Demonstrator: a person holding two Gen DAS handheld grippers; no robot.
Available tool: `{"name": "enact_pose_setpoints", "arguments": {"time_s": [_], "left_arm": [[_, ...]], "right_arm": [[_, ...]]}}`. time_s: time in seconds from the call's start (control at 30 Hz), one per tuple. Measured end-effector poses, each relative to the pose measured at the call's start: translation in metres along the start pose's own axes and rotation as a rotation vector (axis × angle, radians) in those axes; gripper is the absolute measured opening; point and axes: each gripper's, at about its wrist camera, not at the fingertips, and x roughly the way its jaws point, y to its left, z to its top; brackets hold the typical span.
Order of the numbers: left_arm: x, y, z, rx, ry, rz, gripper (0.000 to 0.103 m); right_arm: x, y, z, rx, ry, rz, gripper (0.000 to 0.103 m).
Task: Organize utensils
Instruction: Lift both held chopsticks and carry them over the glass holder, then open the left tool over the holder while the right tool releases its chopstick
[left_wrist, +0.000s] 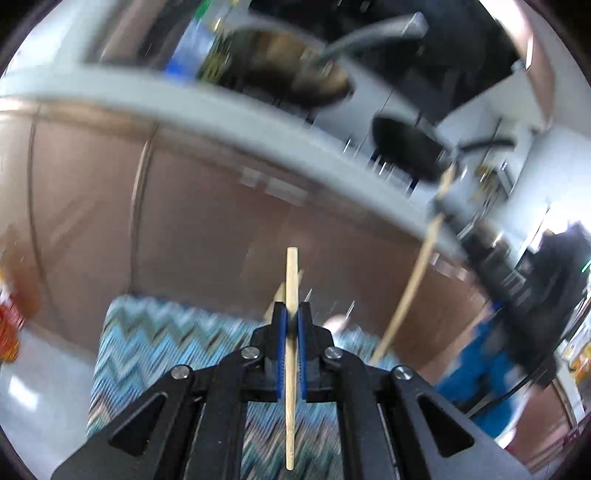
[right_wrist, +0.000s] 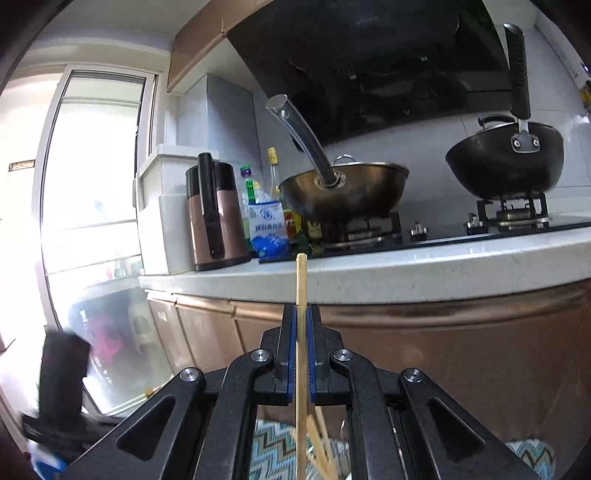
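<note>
My left gripper (left_wrist: 291, 314) is shut on a pale wooden chopstick (left_wrist: 291, 273) that runs up between its blue pads, above a teal zigzag cloth (left_wrist: 147, 343). The left wrist view is blurred. My right gripper (right_wrist: 302, 314) is shut on a second wooden chopstick (right_wrist: 301, 280), upright in front of the counter edge. That chopstick also shows in the left wrist view (left_wrist: 410, 288), slanting at the right. Several more chopsticks (right_wrist: 321, 454) lie below the right gripper over the zigzag cloth (right_wrist: 273, 454).
A white counter (right_wrist: 406, 269) over brown cabinets (right_wrist: 461, 350) carries a gas hob with a steel wok (right_wrist: 343, 192) and a black wok (right_wrist: 506, 162), a brown kettle (right_wrist: 218, 214) and seasoning bottles (right_wrist: 269, 221). A bright glass door (right_wrist: 92, 177) is at left.
</note>
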Motion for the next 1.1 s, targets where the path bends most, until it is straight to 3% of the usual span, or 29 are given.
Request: {"name": "enact_pose_setpoints", "arguments": {"time_s": [0.07,0.17,0.27,0.43,0.63,0.7,0.8,0.93,1.1], "left_arm": [[0.006,-0.013,0.012,0.013,-0.090,-0.001,0.005],[0.027,-0.025,0.023,0.007,-0.163,0.001,0.005],[0.049,-0.033,0.024,0.025,-0.218,0.052,0.005],[0.078,-0.031,0.014,0.019,-0.257,0.122,0.005],[0.100,-0.023,-0.010,0.034,-0.233,0.168,0.007],[0.100,-0.024,-0.012,0.048,-0.234,0.173,0.007],[0.091,-0.026,-0.011,0.054,-0.246,0.167,0.019],[0.069,-0.028,-0.007,0.049,-0.270,0.172,0.030],[0.031,-0.034,-0.006,0.048,-0.290,0.185,0.039]], "right_arm": [[0.008,-0.005,-0.004,0.008,-0.008,-0.010,0.005],[0.022,-0.012,-0.013,0.011,-0.003,-0.027,0.005],[0.033,-0.018,-0.023,0.001,0.008,-0.046,0.005],[0.042,-0.026,-0.041,-0.022,0.009,-0.078,0.006],[0.043,-0.034,-0.064,-0.023,0.044,-0.102,0.006],[0.041,-0.034,-0.067,-0.024,0.057,-0.106,0.006],[0.036,-0.032,-0.067,-0.022,0.063,-0.103,0.006],[0.020,-0.027,-0.060,-0.017,0.048,-0.104,0.022],[-0.013,-0.015,-0.044,-0.018,0.021,-0.130,0.027]]}}
